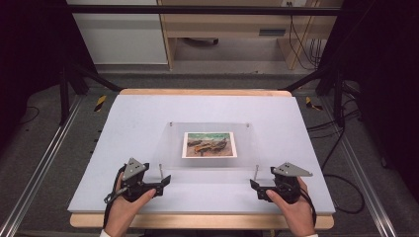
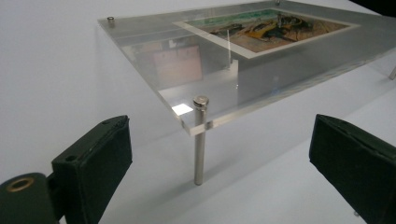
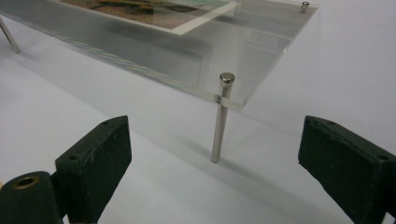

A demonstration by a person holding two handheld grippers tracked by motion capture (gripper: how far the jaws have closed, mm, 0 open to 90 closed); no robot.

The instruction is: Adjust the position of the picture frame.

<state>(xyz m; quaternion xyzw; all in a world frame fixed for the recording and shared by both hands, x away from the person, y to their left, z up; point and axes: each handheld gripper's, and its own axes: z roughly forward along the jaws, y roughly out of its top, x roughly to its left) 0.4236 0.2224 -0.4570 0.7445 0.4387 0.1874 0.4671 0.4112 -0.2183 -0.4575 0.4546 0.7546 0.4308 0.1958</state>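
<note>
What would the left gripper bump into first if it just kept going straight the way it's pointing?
Most likely the metal leg under the near corner of the clear acrylic panel. The left gripper has its fingers open and apart from it, with the leg roughly centred ahead of them; exact depth is hard to judge.

Bright even overhead light, soft shadows — dark, dim edges

A pale lavender-white desk with a wooden edge is filling the middle of the frame. At its centre a clear acrylic plate is standing on four thin metal legs, whose feet are resting directly on the desk. A colourful picture is sitting in the plate's middle.
</note>
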